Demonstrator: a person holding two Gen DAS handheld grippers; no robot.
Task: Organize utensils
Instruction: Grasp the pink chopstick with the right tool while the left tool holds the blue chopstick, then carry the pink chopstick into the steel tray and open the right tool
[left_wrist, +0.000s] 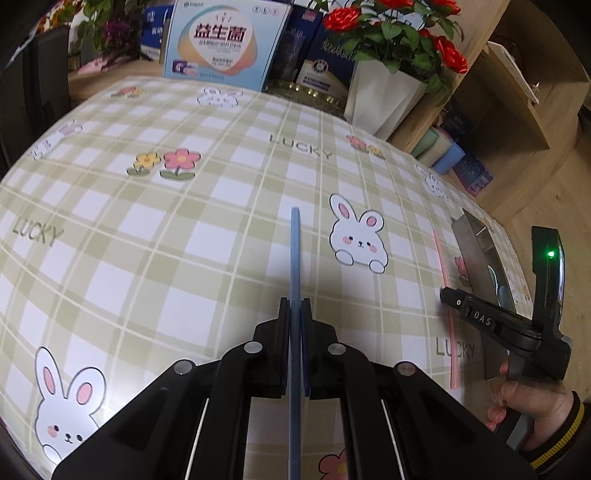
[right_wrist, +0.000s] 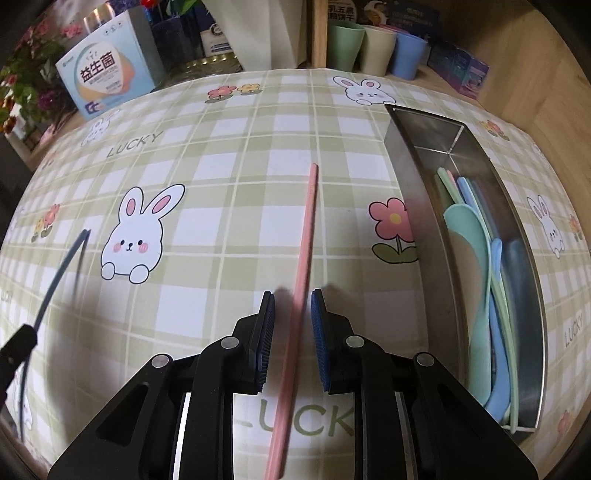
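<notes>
The worktop (left_wrist: 155, 229) fills both views, covered in a pale green checked cloth printed with rabbits, flowers and the word LUCKY. Along its far edge stand a light blue box (left_wrist: 225, 40) with Chinese lettering, darker boxes, and a white pot of red roses (left_wrist: 384, 96); three cups (right_wrist: 373, 48) in green, cream and blue sit on a wooden shelf beside them.

A long steel tray (right_wrist: 413, 192) lies on the right part of the worktop, running away from the camera. Inside it rest several plastic utensils (right_wrist: 476, 258) in mint green and light blue, including broad spoon bowls and thin handles (one slim pink end shows near the far end of the pile).

The left gripper (left_wrist: 295, 308) has its jaws pressed together on a blue chopstick (left_wrist: 295, 254), which points straight forward above the cloth; in the right wrist view the same stick shows at the far left, raised off the cloth with its shadow beneath.

The right gripper (right_wrist: 293, 299) has its jaws apart, one on each side of a pink chopstick (right_wrist: 304, 254) that lies flat on the cloth, left of the tray and roughly parallel to it. The blue pads (right_wrist: 318, 332) do not touch the stick. In the left wrist view a hand (left_wrist: 532, 402) holds this gripper's handle, beside the tray.
</notes>
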